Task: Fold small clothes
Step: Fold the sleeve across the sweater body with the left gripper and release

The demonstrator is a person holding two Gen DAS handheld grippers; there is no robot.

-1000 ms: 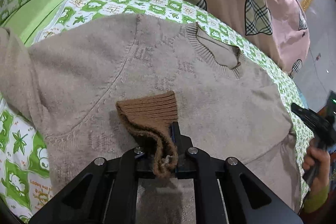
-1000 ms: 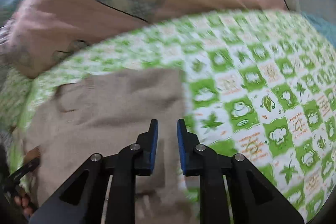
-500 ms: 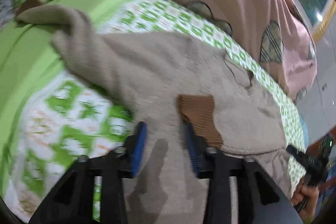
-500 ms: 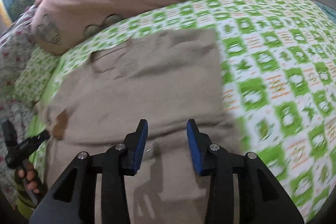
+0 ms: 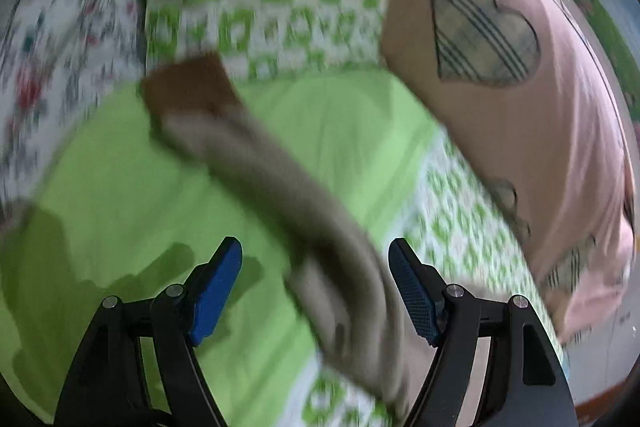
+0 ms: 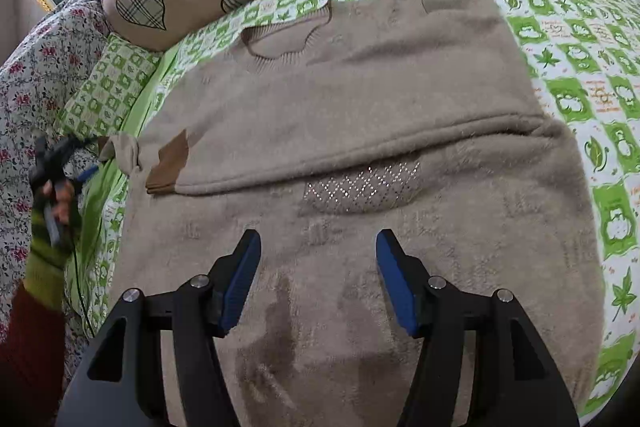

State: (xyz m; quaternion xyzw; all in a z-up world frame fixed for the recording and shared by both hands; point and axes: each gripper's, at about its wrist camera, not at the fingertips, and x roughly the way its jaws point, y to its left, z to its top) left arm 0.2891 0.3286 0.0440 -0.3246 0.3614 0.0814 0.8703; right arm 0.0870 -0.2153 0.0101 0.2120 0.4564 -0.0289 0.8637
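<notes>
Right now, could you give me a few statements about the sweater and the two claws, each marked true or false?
1. The right claw is shut on the sweater. False: its jaws stand open above the knit and have just been opening.
2. One sleeve is folded across the sweater's front, its brown cuff lying on the body. True.
3. The left claw grips the other sleeve. False: its jaws have just been opening; the sleeve lies loose between them.
4. The sweater lies on a green-and-white patterned sheet. True.
5. The sweater is already folded into a small square. False: the body is still spread flat.
</notes>
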